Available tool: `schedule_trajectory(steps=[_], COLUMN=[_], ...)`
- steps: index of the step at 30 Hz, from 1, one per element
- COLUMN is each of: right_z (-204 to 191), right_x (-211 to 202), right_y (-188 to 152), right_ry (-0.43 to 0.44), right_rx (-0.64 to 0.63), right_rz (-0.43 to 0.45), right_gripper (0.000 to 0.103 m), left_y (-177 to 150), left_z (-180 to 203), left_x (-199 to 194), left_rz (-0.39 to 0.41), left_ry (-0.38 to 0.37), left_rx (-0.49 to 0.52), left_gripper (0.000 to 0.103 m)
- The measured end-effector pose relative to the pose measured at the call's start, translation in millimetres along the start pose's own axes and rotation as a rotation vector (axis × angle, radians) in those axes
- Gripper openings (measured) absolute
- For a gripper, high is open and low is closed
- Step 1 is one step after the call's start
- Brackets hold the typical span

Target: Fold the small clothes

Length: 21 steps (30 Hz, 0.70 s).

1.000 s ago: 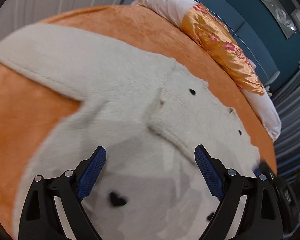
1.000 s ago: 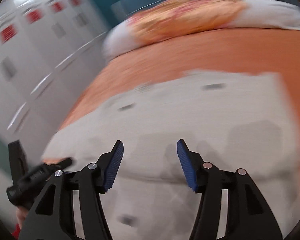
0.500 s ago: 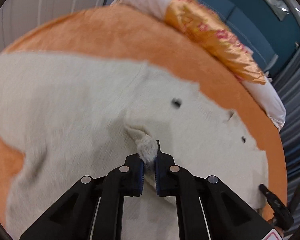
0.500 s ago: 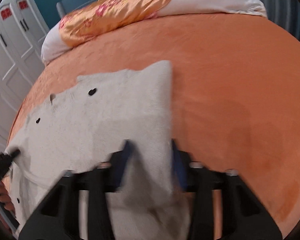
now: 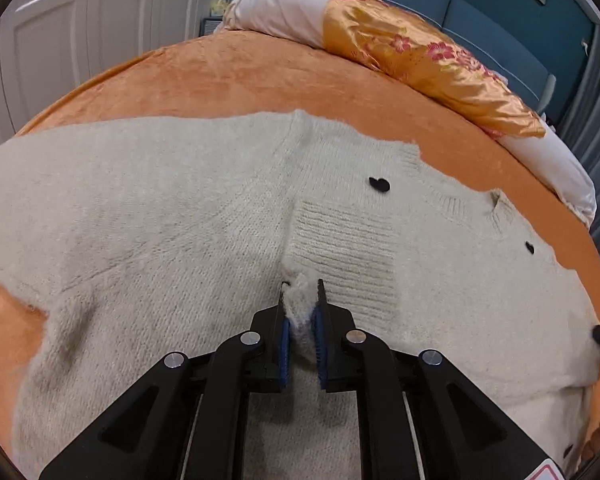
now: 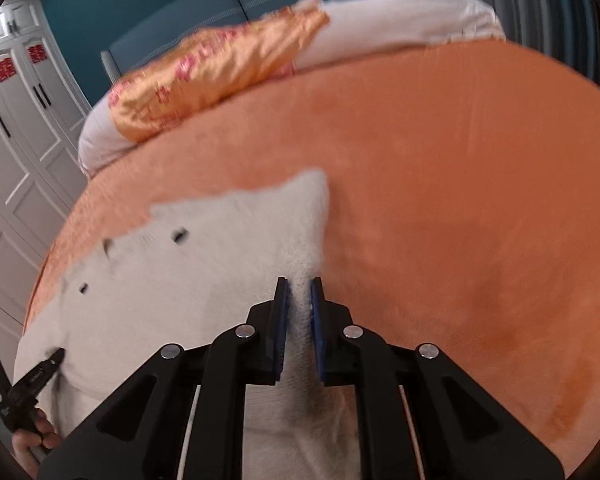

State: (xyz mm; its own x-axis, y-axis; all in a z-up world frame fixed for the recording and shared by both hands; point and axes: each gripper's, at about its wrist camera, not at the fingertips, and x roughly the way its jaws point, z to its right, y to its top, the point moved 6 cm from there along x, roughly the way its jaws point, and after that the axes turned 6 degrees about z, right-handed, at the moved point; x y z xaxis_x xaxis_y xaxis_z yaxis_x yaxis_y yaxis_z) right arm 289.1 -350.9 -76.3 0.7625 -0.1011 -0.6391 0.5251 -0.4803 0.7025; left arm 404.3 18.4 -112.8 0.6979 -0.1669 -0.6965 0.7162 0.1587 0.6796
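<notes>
Cardigan (image 5: 172, 208): fuzzy cream knit, black buttons, spread flat, both jaws pinching it.

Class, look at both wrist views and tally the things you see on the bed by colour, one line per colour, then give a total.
Cream: 1, the cardigan, pinched by the left gripper and the right gripper
Orange: 2, the blanket and the flowered cover
White: 1, the pillow
Total: 4
</notes>
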Motion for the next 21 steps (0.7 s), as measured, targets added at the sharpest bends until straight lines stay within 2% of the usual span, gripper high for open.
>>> schedule_trajectory(steps=[2,4,6,8,10,11,14,16,21], right_z=[-14,-30,-52,-59,-45,-35,-15,-6,-16], right_x=[-23,-32,-29,-3,17,15,-1,17,28], right_y=[8,6,-10,-36,-57,-56,-37,-49,-46], right_ry=[0.007,0.036,0.057,0.023,-0.017,0.020,-0.031,-0.020,-0.062], right_rx=[-0.025,-0.066,-0.155,-0.239,-0.209,-0.132,-0.048,-0.019,-0.090], right_rz=[0.083,0.105,0.076,-0.030,-0.095,-0.085,-0.007,-0.074,-0.054], right_gripper=[0.012,0.012,0.012,0.010,0.007,0.005,0.003,0.000,0.000], left_y=[0,-2,-5,-7,-8,-8,-9,-10,-11], left_z=[-1,-3,-1,0,0,0,0,0,-1], left_x=[3,4,0,-1,-1,-1,0,1,0], left_rz=[0.001,0.011,0.028,0.035,0.038,0.040,0.042,0.045,0.048], left_ry=[-0.002,-0.005,0.002,0.010,0.017,0.019,0.018,0.015,0.004], left_rx=[-0.008,-0.008,0.005,0.016,0.024,0.027,0.026,0.022,0.010], left_gripper=[0.012,0.012,0.012,0.013,0.013,0.013,0.013,0.014,0.014])
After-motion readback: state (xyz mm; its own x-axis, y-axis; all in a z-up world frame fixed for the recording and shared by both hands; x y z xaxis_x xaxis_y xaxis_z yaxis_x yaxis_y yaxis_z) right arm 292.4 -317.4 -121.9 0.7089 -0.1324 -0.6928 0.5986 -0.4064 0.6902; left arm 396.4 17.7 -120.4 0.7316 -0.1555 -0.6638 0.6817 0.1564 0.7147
